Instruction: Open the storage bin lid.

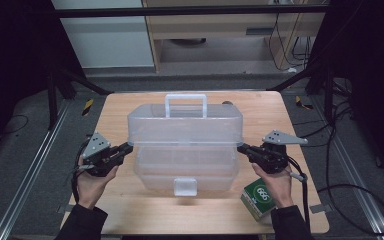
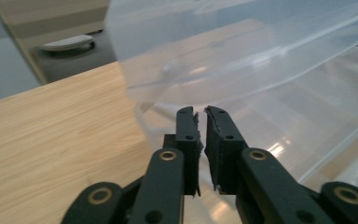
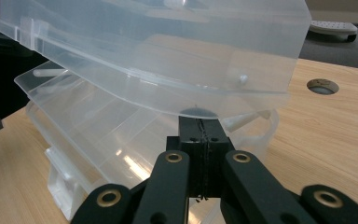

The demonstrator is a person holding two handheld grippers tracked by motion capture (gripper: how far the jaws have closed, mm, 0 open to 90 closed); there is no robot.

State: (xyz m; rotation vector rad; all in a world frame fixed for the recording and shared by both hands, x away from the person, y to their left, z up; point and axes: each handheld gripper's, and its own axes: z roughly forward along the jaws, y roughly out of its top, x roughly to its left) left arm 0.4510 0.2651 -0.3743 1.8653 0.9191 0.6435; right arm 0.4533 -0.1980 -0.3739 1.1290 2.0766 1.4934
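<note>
Lifting the lid (image 1: pixel 185 122) off the box (image 1: pixel 185 167) (mid-table). Left gripper (image 2: pixel 200 111) a crack open, holding nothing; right gripper (image 3: pixel 199 122) shut under the lid edge. Next: raise both sides evenly.

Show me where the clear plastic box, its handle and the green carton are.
clear plastic box (image 1: pixel 185 125), high view, on the front wall of its raised lid.
handle (image 1: pixel 185 96), high view, on its top bar.
green carton (image 1: pixel 258 196), high view, on its printed top face.
</note>
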